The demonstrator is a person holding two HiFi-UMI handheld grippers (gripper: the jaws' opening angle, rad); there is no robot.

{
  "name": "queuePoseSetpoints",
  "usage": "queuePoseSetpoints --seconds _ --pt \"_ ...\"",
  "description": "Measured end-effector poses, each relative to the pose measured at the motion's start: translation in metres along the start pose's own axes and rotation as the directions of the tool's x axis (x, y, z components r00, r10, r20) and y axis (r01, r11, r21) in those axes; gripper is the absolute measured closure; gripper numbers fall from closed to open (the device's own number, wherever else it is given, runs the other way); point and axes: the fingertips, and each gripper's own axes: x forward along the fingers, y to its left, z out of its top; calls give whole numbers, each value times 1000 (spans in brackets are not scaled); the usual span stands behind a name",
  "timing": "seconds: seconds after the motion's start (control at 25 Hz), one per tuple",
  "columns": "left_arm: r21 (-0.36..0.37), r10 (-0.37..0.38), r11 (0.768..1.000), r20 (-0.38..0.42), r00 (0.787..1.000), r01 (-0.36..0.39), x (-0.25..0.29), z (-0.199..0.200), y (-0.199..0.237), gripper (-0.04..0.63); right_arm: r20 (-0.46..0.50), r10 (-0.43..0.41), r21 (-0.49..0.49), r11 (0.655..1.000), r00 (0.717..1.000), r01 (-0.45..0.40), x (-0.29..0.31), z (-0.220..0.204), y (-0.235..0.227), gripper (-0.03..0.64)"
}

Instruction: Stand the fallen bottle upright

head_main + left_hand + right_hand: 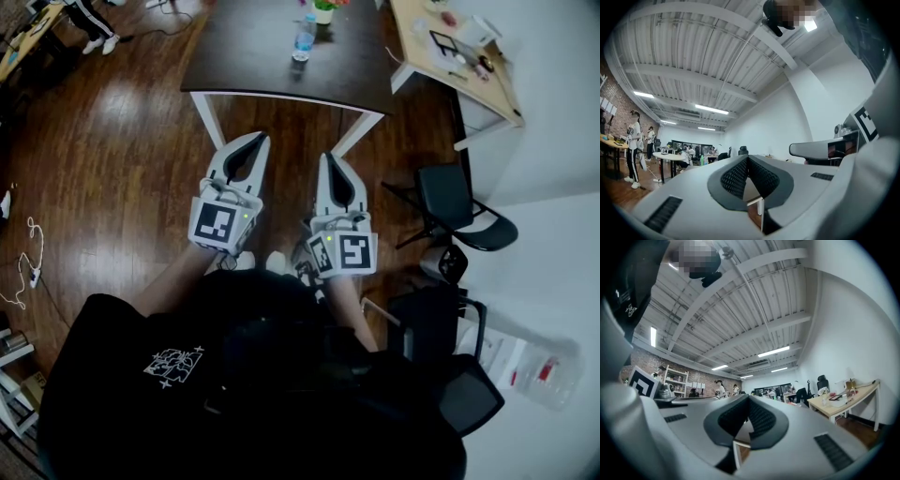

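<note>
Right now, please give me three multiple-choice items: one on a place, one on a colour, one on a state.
1. Where is the bottle? A on the dark table; B on the floor; C on the light desk.
2. What colour is the chair? A white; B black; C red.
3. How do the left gripper's jaws stand? A wide apart; B shut on the bottle; C shut, empty.
Answers: A, it rests on the tabletop; B, seat and back are black; C, the tips meet with nothing between.
</note>
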Motion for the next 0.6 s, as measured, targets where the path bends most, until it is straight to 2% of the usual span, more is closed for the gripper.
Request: queuePoseSetpoints --seconds 0.6 --pt "-4 -5 1000 11 1000 5 -3 4 -4 601 -9 1 -10 1000 1000 -1 -4 1 2 594"
